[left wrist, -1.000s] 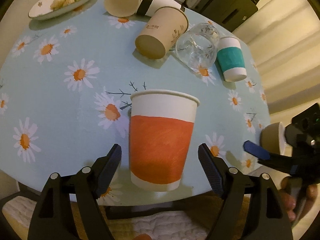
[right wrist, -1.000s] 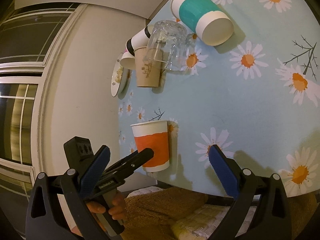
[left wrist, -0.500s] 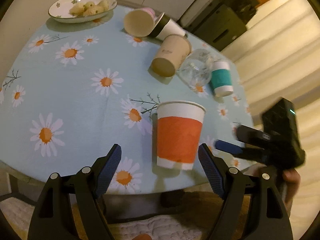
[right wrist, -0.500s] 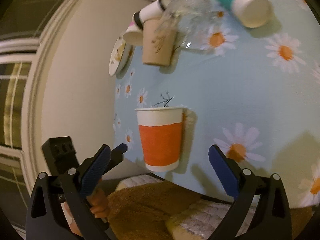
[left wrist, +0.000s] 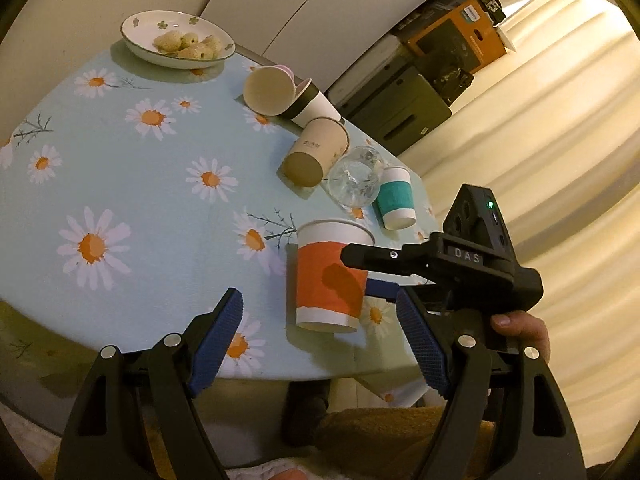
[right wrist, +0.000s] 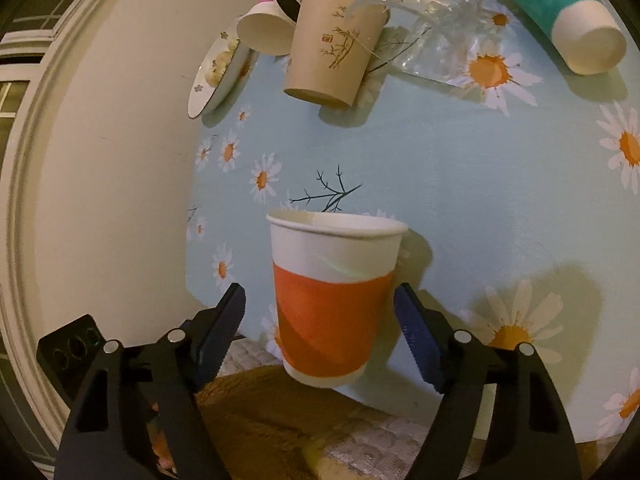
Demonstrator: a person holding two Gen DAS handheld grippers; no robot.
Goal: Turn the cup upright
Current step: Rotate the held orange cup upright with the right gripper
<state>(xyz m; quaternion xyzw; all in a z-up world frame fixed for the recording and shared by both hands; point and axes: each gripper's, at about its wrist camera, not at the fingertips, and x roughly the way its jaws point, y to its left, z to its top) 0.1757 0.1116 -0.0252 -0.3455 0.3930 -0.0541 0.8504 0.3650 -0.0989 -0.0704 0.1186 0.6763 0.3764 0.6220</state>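
The orange-banded paper cup (right wrist: 334, 300) stands upright, mouth up, near the table edge, at the lower centre of my right wrist view. My right tongs (right wrist: 320, 316) are spread wide around it, one blue ribbed pad on each side of the band; I cannot tell whether either pad touches the paper. In my left wrist view the same cup (left wrist: 330, 276) sits right of centre, just above and between the tips of my left tongs (left wrist: 320, 328), which are also released, gripping nothing and held back off the table edge. My right tongs (left wrist: 384, 276) come in from the right of that frame, the black upper finger crossing in front of the cup's band.

At the upper left of the left view a shallow white bowl (left wrist: 138, 42) with small flower marks holds pale, lumpy biscuits (left wrist: 188, 43). Toward the frame's centre several cups lie on their sides: a cream one (left wrist: 266, 90), a brown kraft one (left wrist: 316, 152), a clear glass (left wrist: 356, 180) and a teal-banded one (left wrist: 394, 200). The tablecloth (left wrist: 132, 184) is smooth pale blue, printed with daisies.
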